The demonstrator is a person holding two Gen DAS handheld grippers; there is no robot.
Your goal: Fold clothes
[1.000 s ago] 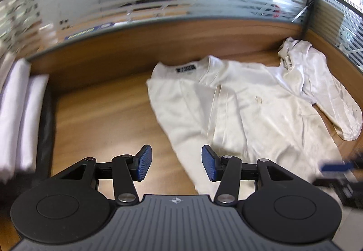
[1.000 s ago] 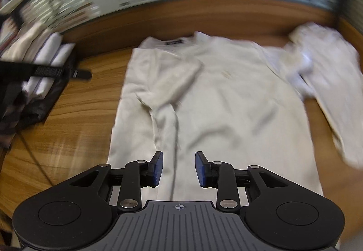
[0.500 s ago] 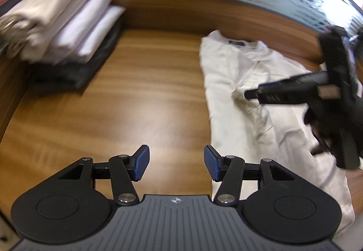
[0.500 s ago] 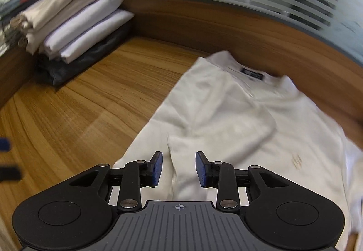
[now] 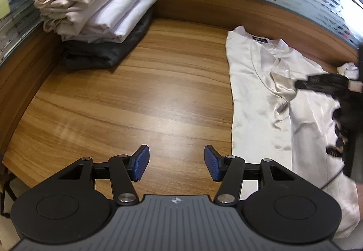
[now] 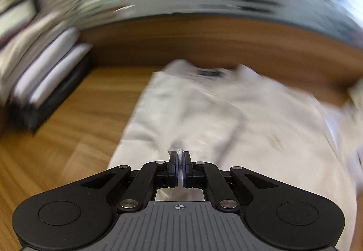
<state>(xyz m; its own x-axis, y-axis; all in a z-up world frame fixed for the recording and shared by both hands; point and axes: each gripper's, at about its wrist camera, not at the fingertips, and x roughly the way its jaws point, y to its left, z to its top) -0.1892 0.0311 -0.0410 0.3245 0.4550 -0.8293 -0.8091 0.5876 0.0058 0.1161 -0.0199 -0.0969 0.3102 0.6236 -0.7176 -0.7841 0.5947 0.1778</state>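
Note:
A cream long-sleeved shirt [image 5: 256, 83] lies on the wooden table at the right, collar label toward the back wall; it also shows, blurred, in the right wrist view [image 6: 226, 119]. My left gripper [image 5: 176, 165] is open and empty over bare wood, left of the shirt's hem. My right gripper [image 6: 180, 156] is shut on a fold of the shirt's folded-in sleeve. In the left wrist view the right gripper [image 5: 299, 85] pinches and lifts that cloth a little.
A stack of folded clothes [image 5: 97, 12], cream and white on a dark garment, sits at the back left corner. A wooden wall [image 5: 226, 10] with frosted glass above rings the table. The table [image 5: 136, 96] has bare wood between stack and shirt.
My right gripper has closed on the sleeve fold and the view blurs with motion. My left gripper has swung left, away from the shirt, still open.

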